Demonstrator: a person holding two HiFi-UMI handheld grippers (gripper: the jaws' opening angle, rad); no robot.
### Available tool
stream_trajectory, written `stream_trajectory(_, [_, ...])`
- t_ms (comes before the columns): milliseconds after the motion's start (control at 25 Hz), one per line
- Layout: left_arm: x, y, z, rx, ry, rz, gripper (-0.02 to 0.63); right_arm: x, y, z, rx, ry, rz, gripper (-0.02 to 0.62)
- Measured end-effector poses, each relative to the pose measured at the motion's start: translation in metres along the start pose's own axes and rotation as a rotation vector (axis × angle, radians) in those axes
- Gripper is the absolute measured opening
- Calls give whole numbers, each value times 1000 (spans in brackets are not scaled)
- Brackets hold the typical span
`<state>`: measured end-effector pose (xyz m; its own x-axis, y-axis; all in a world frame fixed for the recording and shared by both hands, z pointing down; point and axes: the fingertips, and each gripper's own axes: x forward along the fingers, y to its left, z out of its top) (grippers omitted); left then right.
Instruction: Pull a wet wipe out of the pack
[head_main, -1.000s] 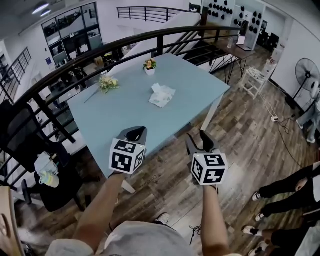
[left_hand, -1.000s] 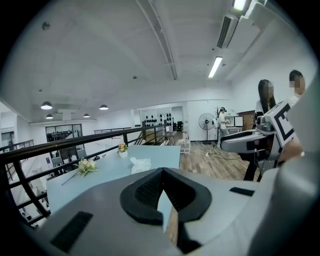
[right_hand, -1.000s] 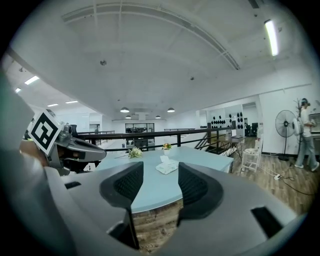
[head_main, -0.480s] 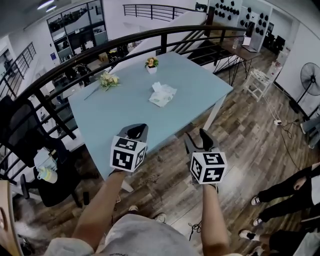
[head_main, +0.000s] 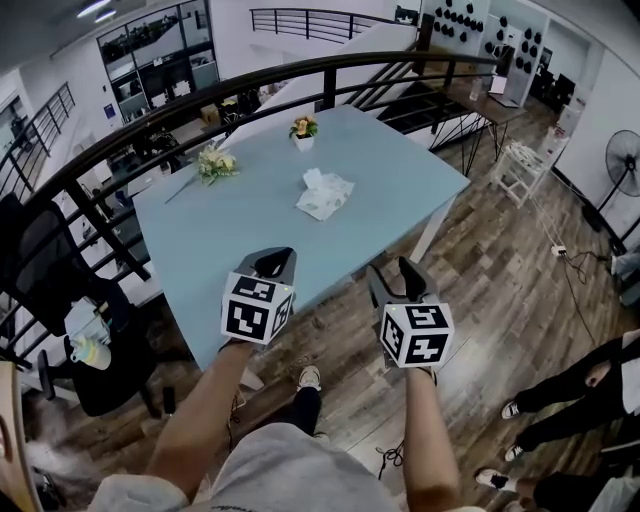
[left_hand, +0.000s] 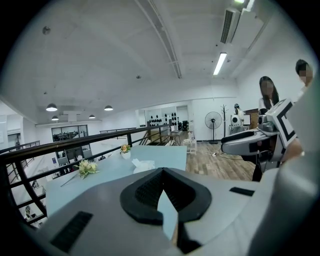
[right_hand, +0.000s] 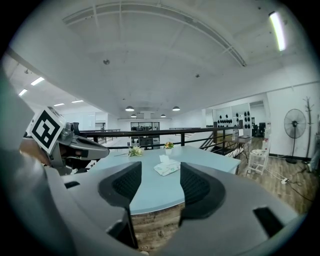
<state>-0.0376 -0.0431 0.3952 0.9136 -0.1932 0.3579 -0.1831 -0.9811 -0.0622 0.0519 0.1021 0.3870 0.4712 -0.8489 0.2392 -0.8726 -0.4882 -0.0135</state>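
Observation:
The wet wipe pack (head_main: 324, 196) lies on the far half of the light blue table (head_main: 250, 230), with a white wipe sticking up from its top. It also shows small in the left gripper view as the pack (left_hand: 144, 165) and between the jaws in the right gripper view as the pack (right_hand: 167, 168). Both grippers hover at the table's near edge, well short of it. My left gripper (head_main: 275, 258) has its pads meeting at the tip, shut on nothing (left_hand: 161, 172). My right gripper (head_main: 393, 270) stands open wide and holds nothing (right_hand: 159, 186).
A flower bunch (head_main: 217, 164) and a small potted flower (head_main: 303, 128) sit on the table's far side. A black railing (head_main: 200, 105) curves behind the table. A black chair (head_main: 60, 290) stands at the left. People's legs (head_main: 575, 385) show at the right, on the wooden floor.
The person has stepped forward, a shoe now showing below the grippers. Both grippers have come slightly nearer the table's edge. The pack has not moved.

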Motion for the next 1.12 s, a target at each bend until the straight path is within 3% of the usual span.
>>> stream_trajectory(520, [71,24,3,-22,16,20,-5,66,-38,-3,-14,26,23,225])
stream_trajectory(1120, [159,102,26,-59,31,71,-5,191,-58,25,-28,66,80,225])
